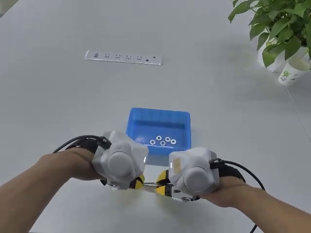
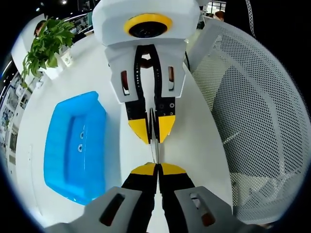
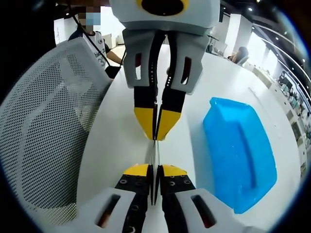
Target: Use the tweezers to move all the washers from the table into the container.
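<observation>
Apparently steel washers (image 1: 163,141), glossy blue container (image 1: 142,121)

A white power strip (image 1: 122,57) is laid far on the desk (image 1: 58,97); a potted plant (image 1: 279,29) is set far right.

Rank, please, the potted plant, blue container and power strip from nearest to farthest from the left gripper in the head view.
1. blue container, just beyond the left gripper.
2. power strip, farther ahead.
3. potted plant, far right corner.
</observation>
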Motion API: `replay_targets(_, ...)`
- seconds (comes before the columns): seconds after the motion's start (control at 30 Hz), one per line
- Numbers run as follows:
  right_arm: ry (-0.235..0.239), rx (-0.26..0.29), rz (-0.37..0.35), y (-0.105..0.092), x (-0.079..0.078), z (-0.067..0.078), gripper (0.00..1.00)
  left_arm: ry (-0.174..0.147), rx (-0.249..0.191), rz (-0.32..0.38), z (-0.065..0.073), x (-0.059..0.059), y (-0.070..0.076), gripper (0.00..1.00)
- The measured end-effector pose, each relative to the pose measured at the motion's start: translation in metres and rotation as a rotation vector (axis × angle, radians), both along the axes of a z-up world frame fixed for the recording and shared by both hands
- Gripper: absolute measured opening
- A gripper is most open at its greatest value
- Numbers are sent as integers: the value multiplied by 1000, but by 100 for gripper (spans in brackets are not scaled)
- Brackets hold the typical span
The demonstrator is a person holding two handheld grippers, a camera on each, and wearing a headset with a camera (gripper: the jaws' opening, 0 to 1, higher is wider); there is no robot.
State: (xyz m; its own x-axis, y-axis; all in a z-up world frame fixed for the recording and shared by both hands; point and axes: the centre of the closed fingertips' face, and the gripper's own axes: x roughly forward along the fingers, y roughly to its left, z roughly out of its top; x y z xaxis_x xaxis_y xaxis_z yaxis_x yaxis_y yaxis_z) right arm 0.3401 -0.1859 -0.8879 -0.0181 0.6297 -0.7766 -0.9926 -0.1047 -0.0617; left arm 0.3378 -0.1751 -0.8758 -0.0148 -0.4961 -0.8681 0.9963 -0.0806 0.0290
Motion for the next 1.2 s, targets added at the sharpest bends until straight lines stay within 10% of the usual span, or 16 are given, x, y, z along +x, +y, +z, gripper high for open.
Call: replay_targets(1.2, 24, -2, -20, 1, 2, 0, 15, 49, 7, 42, -4, 5, 7, 8)
